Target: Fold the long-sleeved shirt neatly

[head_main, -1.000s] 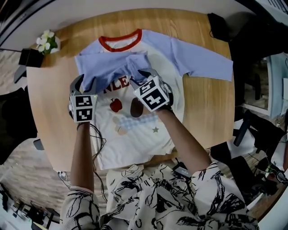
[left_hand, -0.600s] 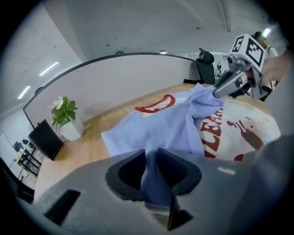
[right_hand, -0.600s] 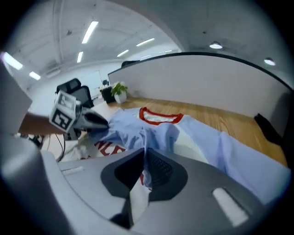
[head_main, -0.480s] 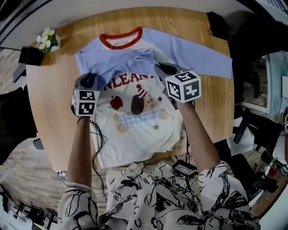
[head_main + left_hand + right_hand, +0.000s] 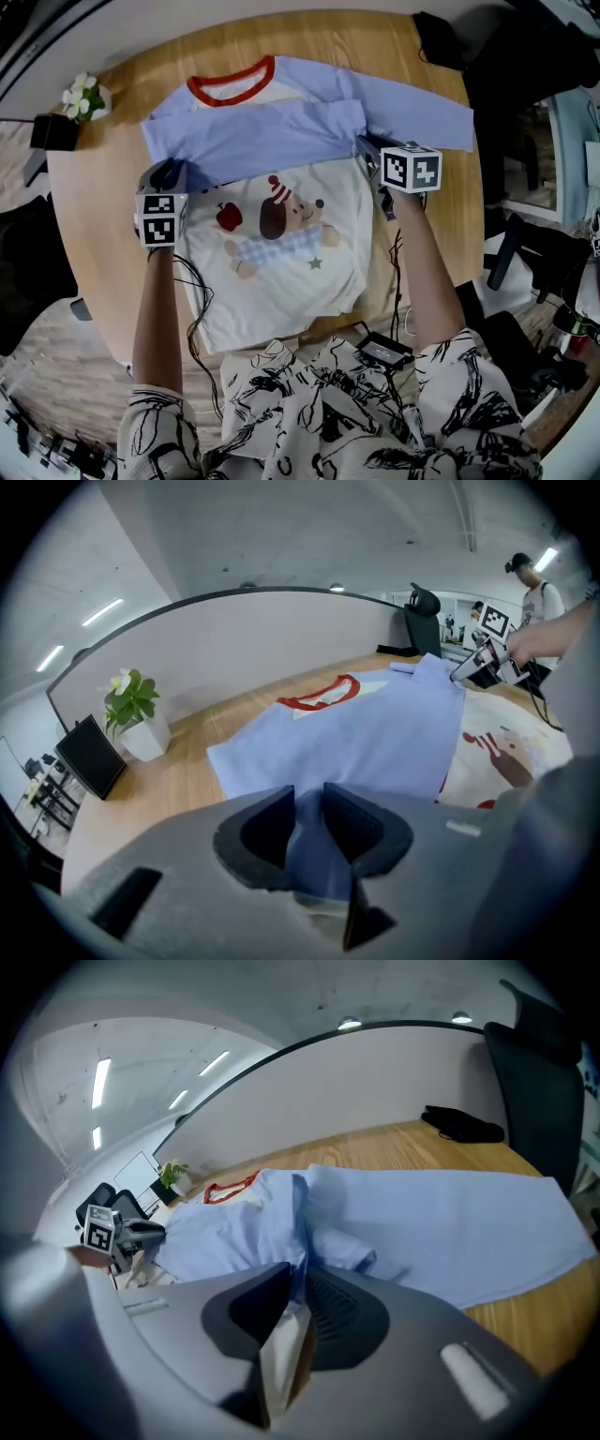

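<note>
- Here's the long-sleeved shirt (image 5: 281, 272), spread front-up on the round wooden surface (image 5: 103, 206), red collar (image 5: 230, 82) pointing away from the person and hem nearest them.
- One blue sleeve (image 5: 272, 141) lies folded flat across the chest, just below the collar and above the dog print (image 5: 277, 216).
- The other sleeve (image 5: 422, 117) stretches straight out toward the head view's right, flat on the wood.
- Left gripper (image 5: 171, 174) is at the shirt's left edge, where the folded sleeve turns over.
- In the left gripper view, the left gripper (image 5: 307, 803) has just been closing, and now a ridge of blue cloth is pinched between the two dark pads.
- Right gripper (image 5: 366, 146) sits on the opposite side, at the far end of the folded sleeve, close to where the outstretched sleeve joins the body.
- In the right gripper view, the right gripper (image 5: 298, 1283) has just been easing open a touch, yet the jaws are nearly together and blue and cream fabric is caught between them.
- So both grippers grip the shirt, well apart from each other, the folded sleeve running between them.
- A potted plant (image 5: 80, 91) with pale flowers stands at the far left rim of the surface, a small black box (image 5: 52, 131) just beside it.
- A dark bundle (image 5: 436, 42) rests at the far right edge.
- A thin black cable (image 5: 202, 291) trails across the shirt's lower left side toward the person.
</note>
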Available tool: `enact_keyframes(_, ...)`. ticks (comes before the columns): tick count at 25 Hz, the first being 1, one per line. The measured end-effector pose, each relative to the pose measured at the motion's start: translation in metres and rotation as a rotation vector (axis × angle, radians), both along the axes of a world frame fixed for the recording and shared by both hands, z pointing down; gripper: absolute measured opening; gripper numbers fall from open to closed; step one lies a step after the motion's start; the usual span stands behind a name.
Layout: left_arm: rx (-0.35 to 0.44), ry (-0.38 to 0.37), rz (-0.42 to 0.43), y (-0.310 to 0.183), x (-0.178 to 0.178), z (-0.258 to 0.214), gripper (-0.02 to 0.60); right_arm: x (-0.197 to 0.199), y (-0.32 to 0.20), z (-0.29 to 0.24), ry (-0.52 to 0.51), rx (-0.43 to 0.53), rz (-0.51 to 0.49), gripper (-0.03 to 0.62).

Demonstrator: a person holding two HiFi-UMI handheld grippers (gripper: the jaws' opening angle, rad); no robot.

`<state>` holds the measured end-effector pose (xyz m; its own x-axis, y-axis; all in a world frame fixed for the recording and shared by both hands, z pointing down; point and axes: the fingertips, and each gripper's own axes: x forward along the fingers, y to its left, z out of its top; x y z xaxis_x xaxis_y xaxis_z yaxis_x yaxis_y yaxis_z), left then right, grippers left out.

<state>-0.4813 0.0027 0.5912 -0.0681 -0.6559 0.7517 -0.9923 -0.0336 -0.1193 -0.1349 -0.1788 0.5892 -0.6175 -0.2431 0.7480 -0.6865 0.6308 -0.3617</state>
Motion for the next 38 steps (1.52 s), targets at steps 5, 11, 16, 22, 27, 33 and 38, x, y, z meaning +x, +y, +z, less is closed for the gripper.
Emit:
enact_keyframes(5,0.021,0.046,-0.045,0.003,0.0,-0.014,0.252,0.019,-0.002,-0.02,-0.052,0.008,0.031,0.158)
enact_keyframes(11,0.173,-0.014,0.005,-0.006,0.051,-0.107,0.323,0.063,-0.015,-0.084,-0.093,0.207,0.059,0.244)
enact_keyframes(16,0.355,0.005,0.097,-0.014,0.117,-0.197,0.344,0.122,-0.004,-0.142,-0.121,0.351,0.124,0.278)
enact_keyframes(22,0.525,0.06,0.211,-0.006,0.186,-0.272,0.345,0.186,0.035,-0.209,-0.111,0.516,0.198,0.285)
enact_keyframes(27,0.573,0.13,0.291,-0.019,0.245,-0.312,0.341,0.233,0.063,-0.245,-0.113,0.567,0.287,0.285)
enact_keyframes(33,0.608,0.186,0.452,-0.051,0.336,-0.348,0.333,0.27,0.065,-0.234,-0.116,0.549,0.377,0.285)
enact_keyframes(38,0.556,0.192,0.564,-0.11,0.422,-0.333,0.327,0.3,0.034,-0.192,-0.122,0.462,0.399,0.276)
